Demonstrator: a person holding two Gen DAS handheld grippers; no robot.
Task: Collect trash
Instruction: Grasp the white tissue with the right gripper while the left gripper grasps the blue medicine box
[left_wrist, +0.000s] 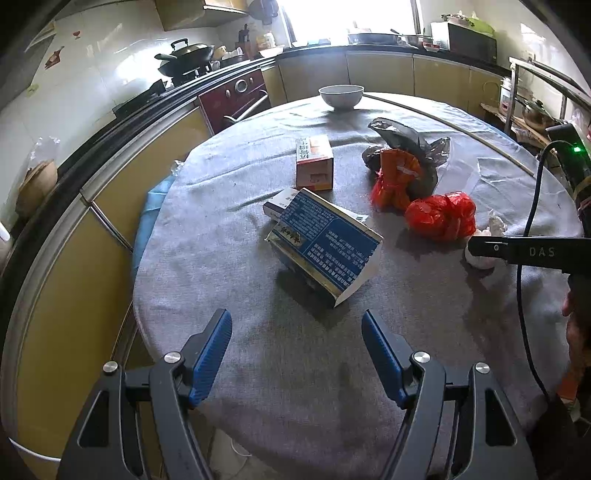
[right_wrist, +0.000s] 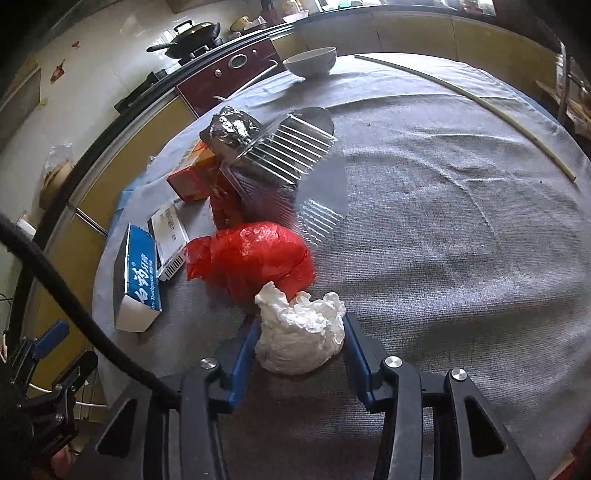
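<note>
A crumpled white tissue wad (right_wrist: 299, 339) lies on the grey-clothed round table (right_wrist: 443, 258), and my right gripper (right_wrist: 302, 319) is shut on it, blue pads pressing both its sides. Just beyond it sits a red plastic bag (right_wrist: 251, 258). In the left wrist view one finger (left_wrist: 491, 248) of the right gripper reaches in from the right at the tissue wad (left_wrist: 480, 260). My left gripper (left_wrist: 295, 314) hangs open and empty over the near table, short of a tilted blue toothpaste box (left_wrist: 325, 243).
More litter lies mid-table: an orange-and-white carton (left_wrist: 314, 162), an orange-red wrapper (left_wrist: 395, 181), a silver foil bag (left_wrist: 406, 144), a clear ribbed plastic tray (right_wrist: 291, 151). A white bowl (left_wrist: 341, 96) stands at the far edge. A thin white stick (right_wrist: 469, 99) lies far right. Kitchen cabinets ring the table.
</note>
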